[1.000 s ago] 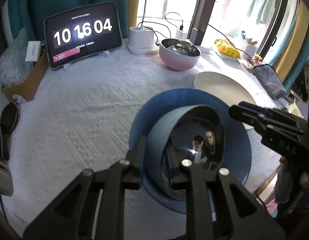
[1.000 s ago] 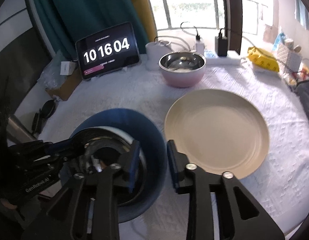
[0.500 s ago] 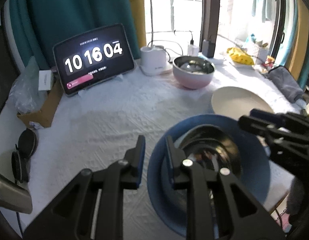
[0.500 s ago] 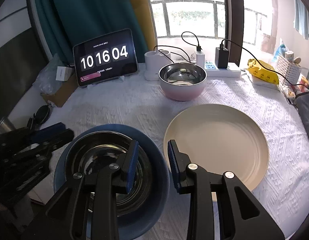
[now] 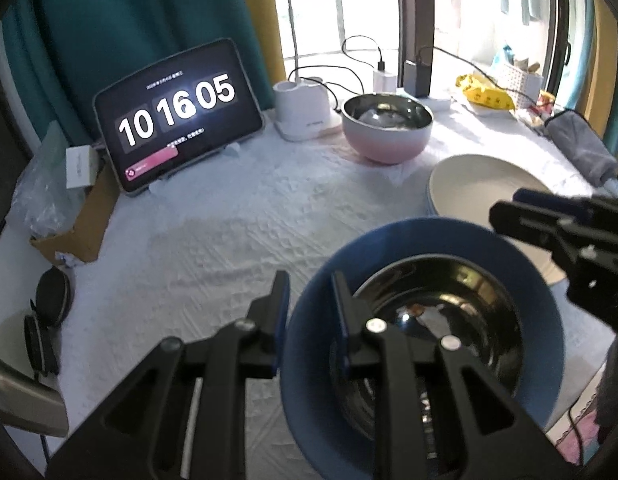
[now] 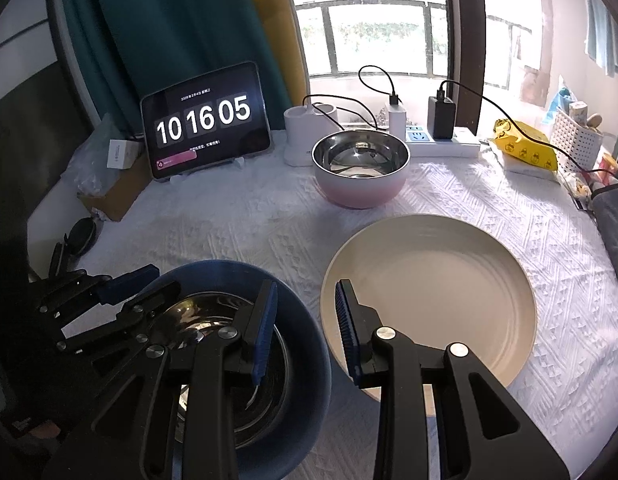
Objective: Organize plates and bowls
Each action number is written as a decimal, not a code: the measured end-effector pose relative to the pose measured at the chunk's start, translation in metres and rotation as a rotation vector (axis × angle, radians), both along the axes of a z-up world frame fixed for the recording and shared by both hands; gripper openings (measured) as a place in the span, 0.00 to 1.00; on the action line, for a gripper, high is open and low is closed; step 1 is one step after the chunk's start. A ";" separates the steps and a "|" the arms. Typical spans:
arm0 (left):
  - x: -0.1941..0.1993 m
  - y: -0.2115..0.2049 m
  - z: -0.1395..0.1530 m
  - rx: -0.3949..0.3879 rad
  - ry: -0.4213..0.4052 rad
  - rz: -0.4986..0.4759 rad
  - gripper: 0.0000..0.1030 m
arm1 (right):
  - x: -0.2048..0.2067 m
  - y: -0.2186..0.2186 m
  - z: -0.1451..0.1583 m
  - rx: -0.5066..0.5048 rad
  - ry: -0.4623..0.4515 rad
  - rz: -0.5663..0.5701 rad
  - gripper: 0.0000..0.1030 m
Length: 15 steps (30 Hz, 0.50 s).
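Observation:
A blue bowl with a steel lining [image 5: 449, 300] [image 6: 189, 308] sits upright inside a deep blue plate [image 5: 429, 232] [image 6: 305, 364] at the table's near edge. My left gripper [image 5: 309, 284] [image 6: 167, 278] straddles the plate's left rim, its jaws a little apart with cloth showing between them. My right gripper [image 6: 306, 292] [image 5: 505, 204] is open over the plate's right rim, one finger above the blue plate and the other above the edge of a cream plate [image 6: 429, 280] [image 5: 477, 184]. A pink bowl [image 6: 357, 188] [image 5: 389, 140] stands further back.
At the back stand a tablet clock [image 6: 205, 124], a white charging base [image 6: 305, 136] and a power strip [image 6: 441, 144] with cables. A cardboard box [image 6: 109, 196] is at the left. A yellow bag [image 6: 525, 148] and a grey cloth [image 6: 613, 220] lie at the right.
A second ago my left gripper held the blue bowl tilted on the plate. The bowl now lies flat in it, and the left gripper has let go and drawn back to the plate's left rim.

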<state>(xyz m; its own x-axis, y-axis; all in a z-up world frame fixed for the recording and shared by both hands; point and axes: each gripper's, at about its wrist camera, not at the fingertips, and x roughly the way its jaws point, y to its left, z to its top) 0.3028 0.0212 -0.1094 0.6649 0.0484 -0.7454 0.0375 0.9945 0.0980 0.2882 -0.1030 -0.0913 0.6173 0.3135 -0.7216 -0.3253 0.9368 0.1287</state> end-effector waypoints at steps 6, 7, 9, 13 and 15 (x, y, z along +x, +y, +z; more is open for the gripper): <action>0.000 0.004 0.017 -0.083 -0.010 -0.010 0.22 | 0.004 -0.001 0.001 0.009 0.013 -0.004 0.31; 0.001 0.004 0.020 -0.093 -0.013 -0.010 0.22 | 0.004 -0.001 0.003 0.010 0.013 -0.005 0.31; 0.003 0.003 0.025 -0.113 -0.020 -0.010 0.24 | 0.005 -0.001 0.006 0.010 0.010 -0.005 0.31; 0.006 0.000 0.032 -0.161 -0.036 -0.006 0.33 | 0.006 -0.002 0.012 0.003 -0.002 -0.002 0.32; 0.007 -0.002 0.034 -0.179 -0.044 -0.006 0.41 | 0.007 -0.004 0.015 -0.002 -0.008 -0.001 0.32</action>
<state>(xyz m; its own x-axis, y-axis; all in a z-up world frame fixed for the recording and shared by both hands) 0.3102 0.0190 -0.0750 0.6966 -0.0865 -0.7122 0.0434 0.9960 -0.0786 0.2949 -0.1071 -0.0762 0.6234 0.3113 -0.7173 -0.3253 0.9374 0.1241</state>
